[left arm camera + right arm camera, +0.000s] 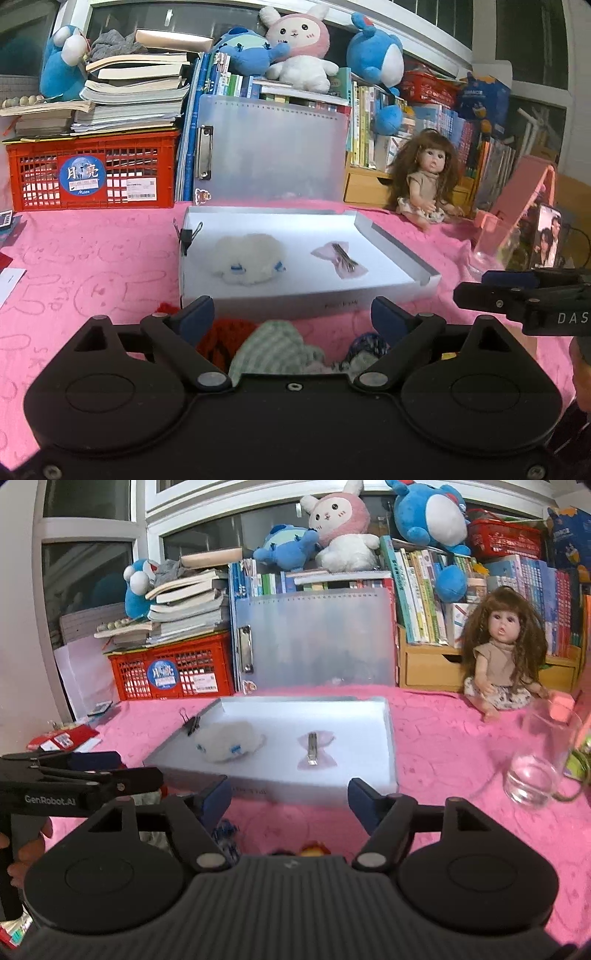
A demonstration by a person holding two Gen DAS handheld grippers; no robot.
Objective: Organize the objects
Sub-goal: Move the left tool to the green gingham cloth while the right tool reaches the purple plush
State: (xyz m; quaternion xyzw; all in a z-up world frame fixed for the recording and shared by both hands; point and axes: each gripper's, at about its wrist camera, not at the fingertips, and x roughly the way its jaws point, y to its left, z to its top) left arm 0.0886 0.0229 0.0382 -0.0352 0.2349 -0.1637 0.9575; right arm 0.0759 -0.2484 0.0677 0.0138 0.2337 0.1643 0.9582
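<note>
Left wrist view. The left gripper [293, 314] hangs with jaws spread wide and nothing between them, low over a small heap of cloth items [275, 349] on the pink cloth [92, 266]: a red knit piece [225, 338], a green striped piece and a dark blue one [367, 345]. Its stance suggests one of these is the next pick. At 12 o'clock, just beyond the heap, sits the white tray [397, 245], which serves as the collecting place; it holds a white fluffy toy [249, 264] at left and a pink bow clip [341, 260] at right, well apart. A binder clip [187, 236] grips its left wall. The right gripper [476, 291] enters at 3 o'clock.

Right wrist view. The right gripper [290, 799], likewise released and empty, waits over bare cloth near the tray [391, 746] front. Toy [229, 744] and bow [316, 751] lie inside. A glass [535, 775] stands at 3 o'clock, a doll [498, 657] at 2. The left gripper [140, 775] shows at 9 o'clock.
</note>
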